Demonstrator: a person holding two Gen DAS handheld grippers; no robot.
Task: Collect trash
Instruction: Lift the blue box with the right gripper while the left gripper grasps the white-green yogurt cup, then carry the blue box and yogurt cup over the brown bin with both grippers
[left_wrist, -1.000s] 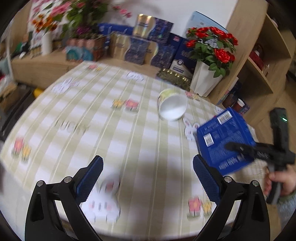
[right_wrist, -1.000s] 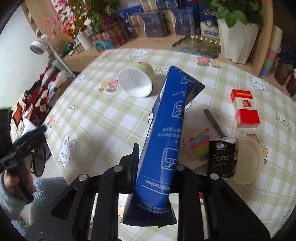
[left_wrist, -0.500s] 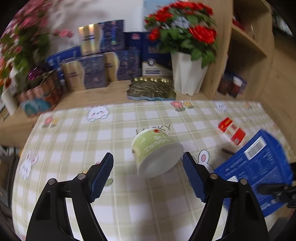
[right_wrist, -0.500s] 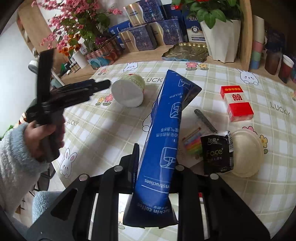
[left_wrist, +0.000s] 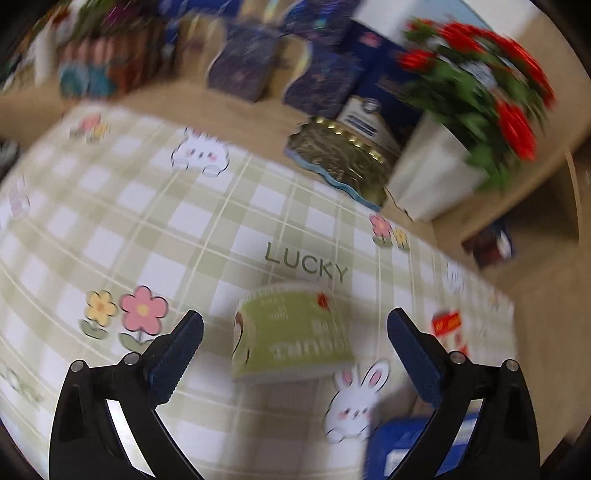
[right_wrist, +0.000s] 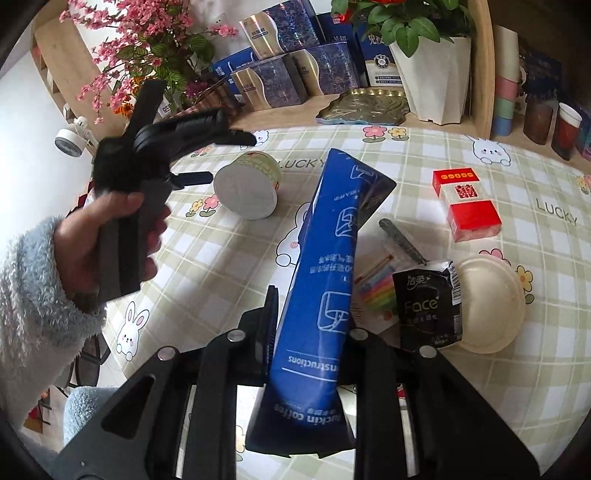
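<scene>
In the right wrist view, at nine o'clock, a hand (right_wrist: 110, 236) in a fluffy pale sleeve (right_wrist: 33, 295) held the left tongs (right_wrist: 229, 155), their jaws opening wide with nothing gripped, reaching toward the tipped green cup (right_wrist: 251, 184) lying on its side on the table (right_wrist: 207, 273). The left wrist view was heavily blurred: the cup (left_wrist: 291, 332) lay between the spread fingers (left_wrist: 177, 347) without touching them, and its label could not be read. At the centre, the right tongs (right_wrist: 310, 332) were clamped on a flattened blue coffee bag (right_wrist: 332, 266), which stood up from the jaws and hid part of the table behind it; its lower end was cut off by the tongs' frame. Toward three o'clock lay a dark stick (right_wrist: 402, 240), coloured strips (right_wrist: 376, 288) partly covered by a black tissue pack (right_wrist: 428, 310), a pale round lid (right_wrist: 491, 306) and a red box (right_wrist: 469, 203). The table wore a green-checked cloth with rabbits and flowers. At twelve o'clock a wooden shelf (right_wrist: 280, 114) carried gift boxes (right_wrist: 295, 77), a gold tray (right_wrist: 365, 107), a white pot of red flowers (right_wrist: 436, 77) and pink blossoms (right_wrist: 147, 40).
</scene>
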